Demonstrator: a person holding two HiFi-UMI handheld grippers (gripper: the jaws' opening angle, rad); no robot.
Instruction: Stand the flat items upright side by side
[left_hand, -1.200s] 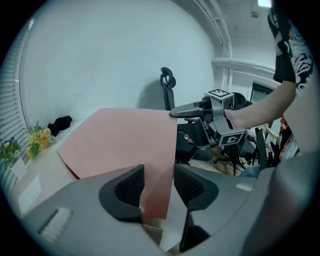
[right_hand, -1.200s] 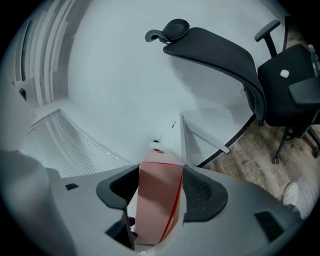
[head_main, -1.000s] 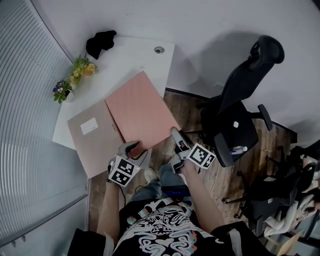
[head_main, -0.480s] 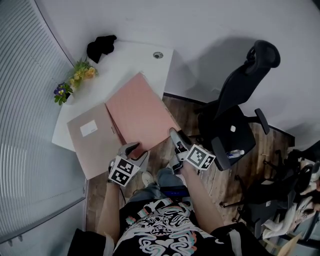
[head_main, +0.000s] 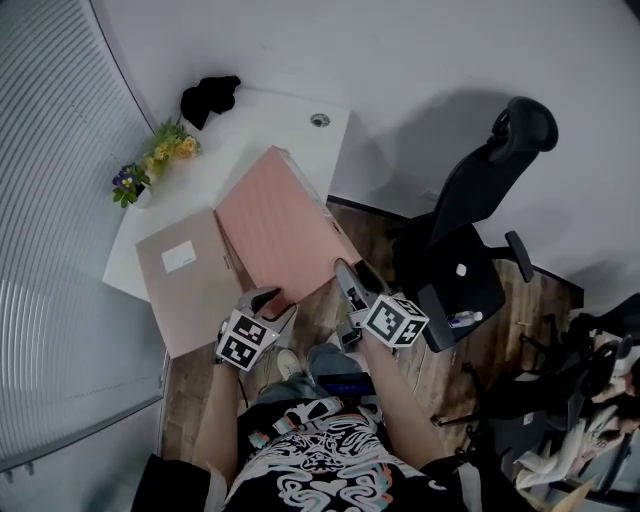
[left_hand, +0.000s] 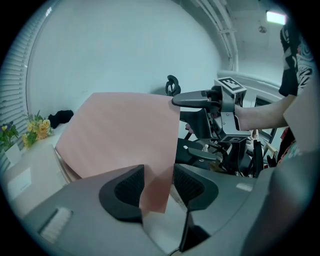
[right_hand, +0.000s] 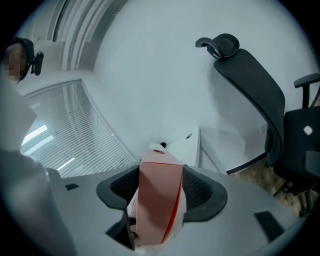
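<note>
My left tongs (head_main: 268, 300) are clamped on the near corner of the pink flat cardboard folder (head_main: 280, 230). My right tongs (head_main: 350, 278) are closed across its thick edge at the other near corner. Held between them, the folder is tilted over the white bench (head_main: 270, 125), its near edge raised and its far edge lower. A beige flat folder with a white label (head_main: 190, 285) lies flat just beside it, on my left.

L gripper (head_main: 272, 299), R gripper (head_main: 352, 276) on pink folder (head_main: 280, 222); beige folder (head_main: 188, 285) alongside.
</note>
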